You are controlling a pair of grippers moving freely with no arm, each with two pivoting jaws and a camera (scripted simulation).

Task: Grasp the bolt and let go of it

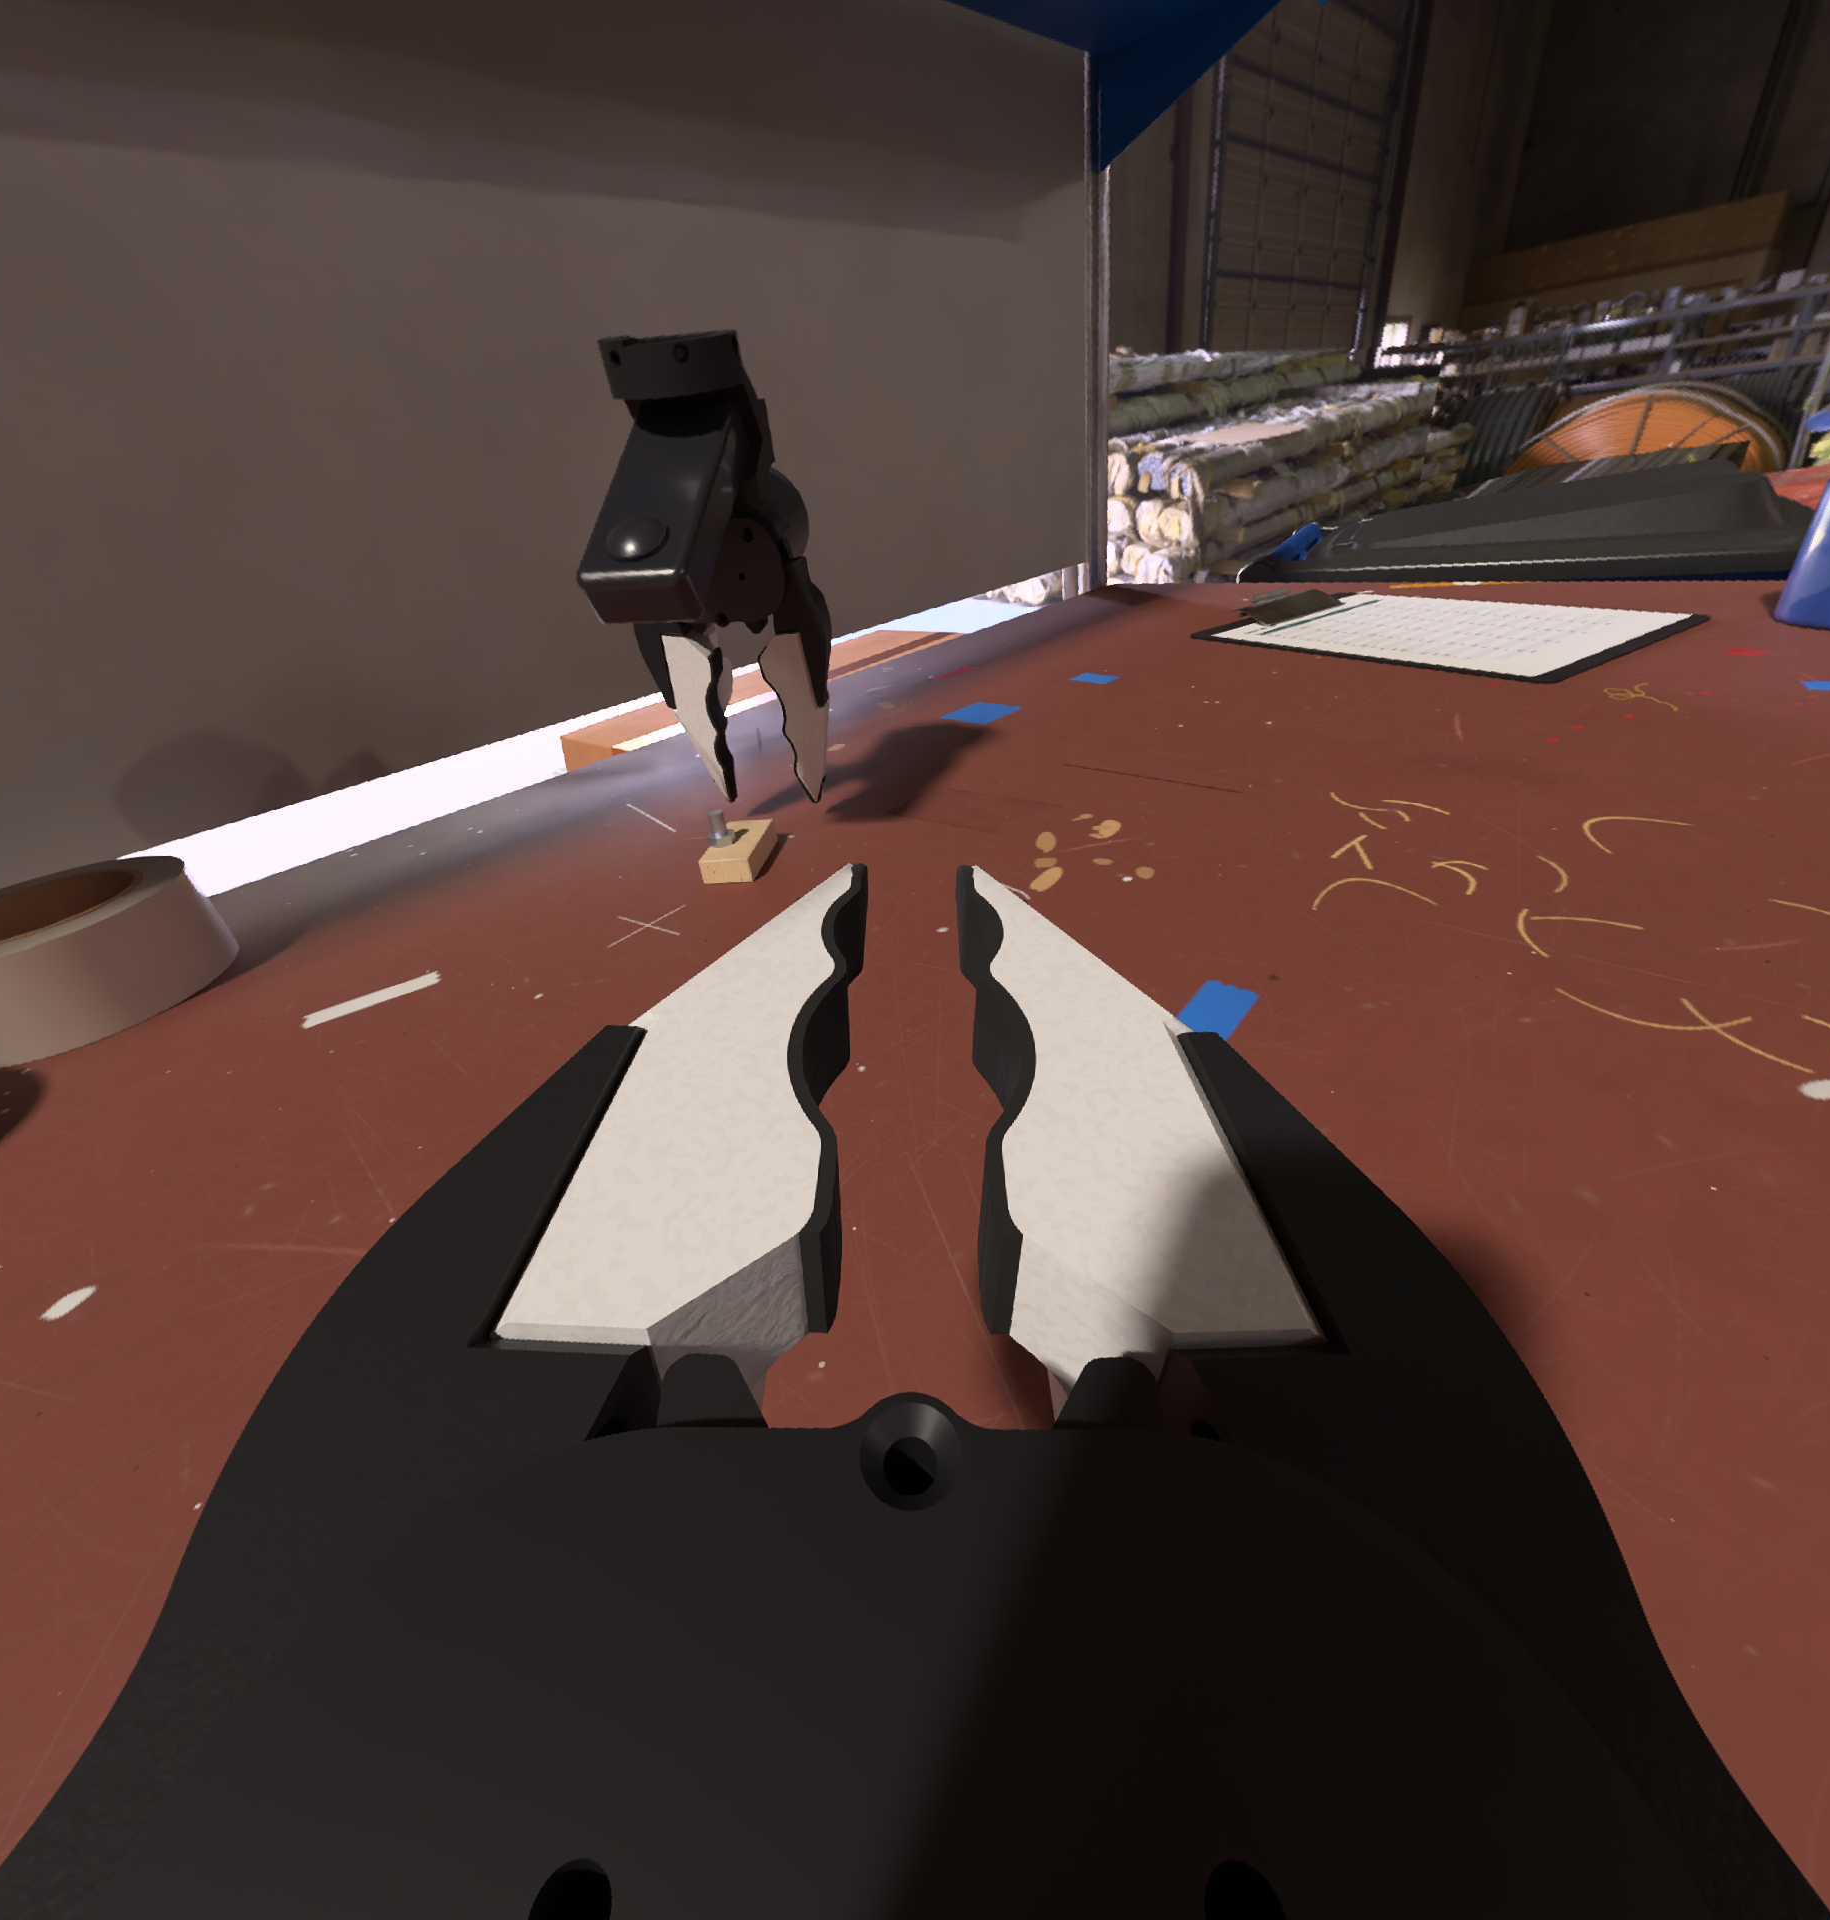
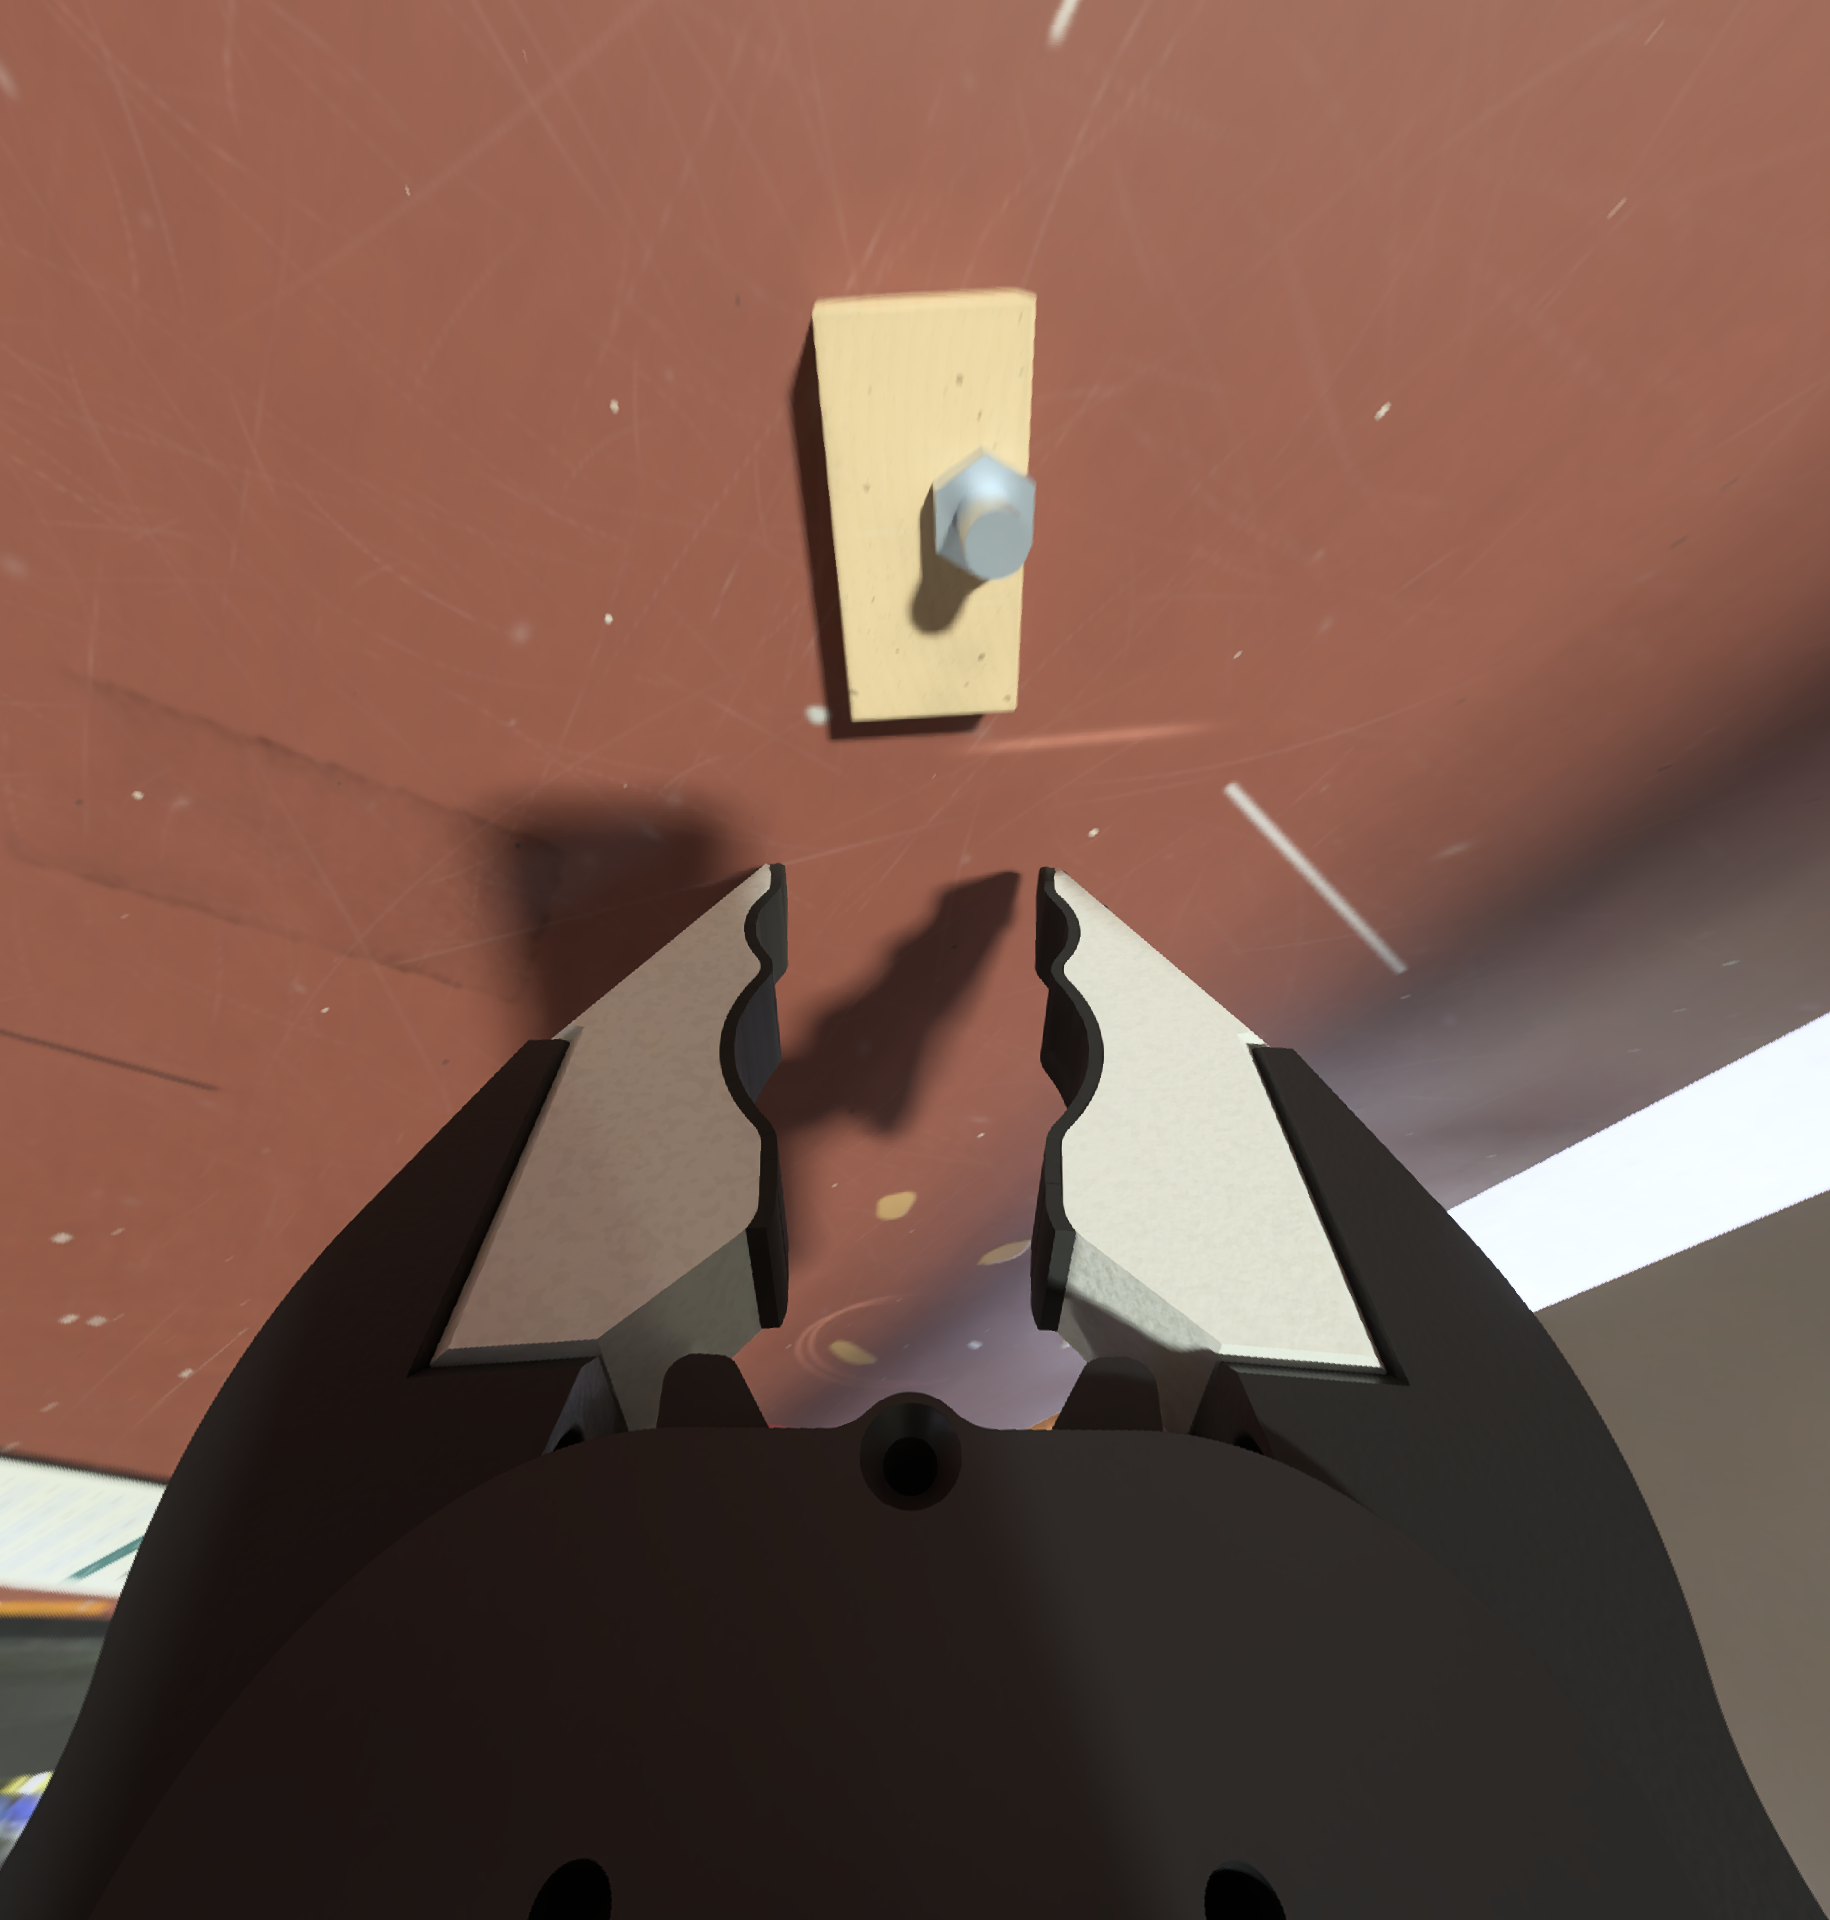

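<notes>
Above scratched red-brown counter (image 1: 1306, 1195): right gripper (image 1: 771, 784) hangs tilted, tips down, jaws apart, empty, just over bolt (image 1: 717, 828). Left gripper (image 1: 911, 878) sits low, level, aimed along counter, jaws parted, empty, block well ahead. Bolt (image 2: 984, 520): grey metal, hex head down, shaft upright, standing on small pale wood block (image 2: 921, 416) lying flat on counter.

Both grippers, left (image 1: 911, 883) and right (image 2: 911, 883), hold fingers apart.

The grey bolt (image 2: 982, 527) stands on a pale tan block (image 2: 921, 509); the bench (image 2: 371, 416) is scuffed red-brown.
</notes>
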